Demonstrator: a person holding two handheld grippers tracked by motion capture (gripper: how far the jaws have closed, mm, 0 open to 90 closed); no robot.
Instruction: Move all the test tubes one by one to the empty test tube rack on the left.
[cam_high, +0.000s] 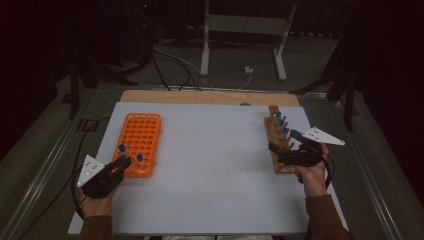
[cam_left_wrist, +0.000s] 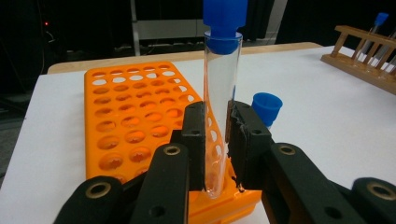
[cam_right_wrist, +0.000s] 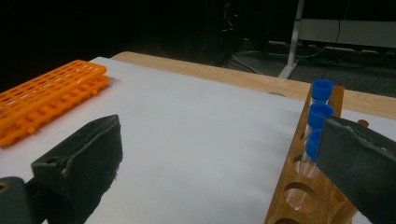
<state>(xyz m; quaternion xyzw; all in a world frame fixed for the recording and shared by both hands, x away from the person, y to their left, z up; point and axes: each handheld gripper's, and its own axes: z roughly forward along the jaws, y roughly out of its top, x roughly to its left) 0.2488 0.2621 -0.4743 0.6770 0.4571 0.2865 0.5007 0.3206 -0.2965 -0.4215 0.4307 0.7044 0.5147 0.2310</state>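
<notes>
While the left claw grips an unlabelled tube, the right claw gapes.

Lab: test-tube racks, dark surroundings.

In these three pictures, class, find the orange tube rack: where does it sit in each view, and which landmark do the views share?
High view: orange rack left of centre, beside the left gripper.
Left gripper view: it takes up the left and centre, behind the jaws and the held tube.
Right gripper view: far left edge.
Shared landmark: the wooden rack of blue-capped tubes.
</notes>
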